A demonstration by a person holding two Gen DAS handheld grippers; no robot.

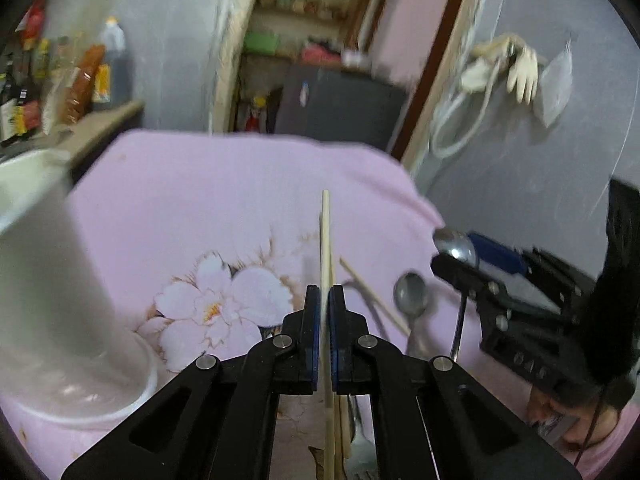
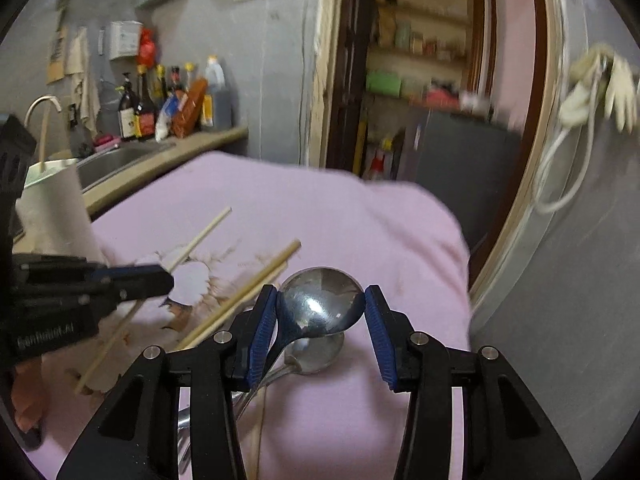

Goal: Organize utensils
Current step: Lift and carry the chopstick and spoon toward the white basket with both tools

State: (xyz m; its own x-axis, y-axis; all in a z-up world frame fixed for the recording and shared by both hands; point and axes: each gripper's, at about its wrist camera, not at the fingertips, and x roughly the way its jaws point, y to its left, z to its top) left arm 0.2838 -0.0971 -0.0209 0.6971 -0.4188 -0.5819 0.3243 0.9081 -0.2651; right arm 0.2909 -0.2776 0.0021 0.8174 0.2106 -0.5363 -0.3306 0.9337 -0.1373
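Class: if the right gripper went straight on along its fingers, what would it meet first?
Probably only the pink cloth: the right gripper already holds a large spoon between its fingers; depth is unclear.

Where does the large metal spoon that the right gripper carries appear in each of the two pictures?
Left wrist view: the large spoon is at the right, its bowl sticking out of the right gripper, above the pink cloth.
Right wrist view: it is at centre, between that gripper's blue pads.
Shared landmark: the smaller spoon lying on the cloth, just beneath.
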